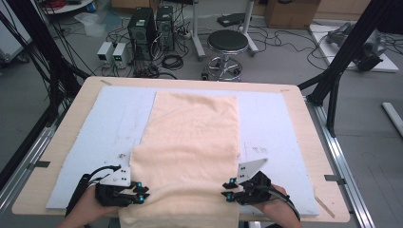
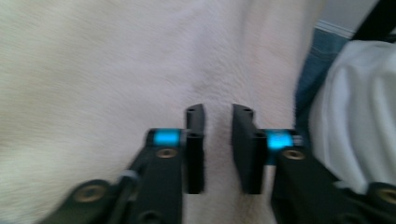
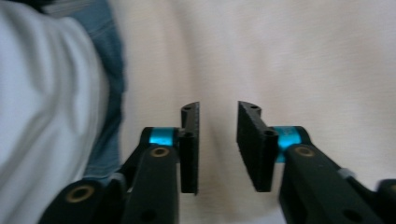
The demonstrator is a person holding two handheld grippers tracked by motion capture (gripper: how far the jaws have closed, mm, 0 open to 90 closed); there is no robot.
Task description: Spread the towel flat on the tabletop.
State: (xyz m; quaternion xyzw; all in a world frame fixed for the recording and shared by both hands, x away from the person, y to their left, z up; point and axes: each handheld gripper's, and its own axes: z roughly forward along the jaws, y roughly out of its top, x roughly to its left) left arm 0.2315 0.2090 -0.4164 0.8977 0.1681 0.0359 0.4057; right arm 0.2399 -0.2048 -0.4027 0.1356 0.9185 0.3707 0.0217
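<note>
A cream towel (image 1: 190, 137) lies lengthwise down the middle of a pale blue mat (image 1: 119, 118), and its near end hangs over the table's front edge. My left gripper (image 1: 142, 194) is at the towel's near left edge and my right gripper (image 1: 227, 192) at its near right edge, each pointing inward. In the left gripper view the left gripper (image 2: 217, 114) has its jaws a little apart above the towel (image 2: 93, 70), with nothing pinched. In the right gripper view the right gripper (image 3: 218, 109) stands the same way over the towel (image 3: 303, 56).
The mat lies on a wooden table (image 1: 62, 156). Behind the table are a black stool (image 1: 227, 42), computer towers (image 1: 142, 26) and loose cables on the floor. The person's white top (image 2: 355, 116) and jeans (image 2: 313, 70) are close to the front edge.
</note>
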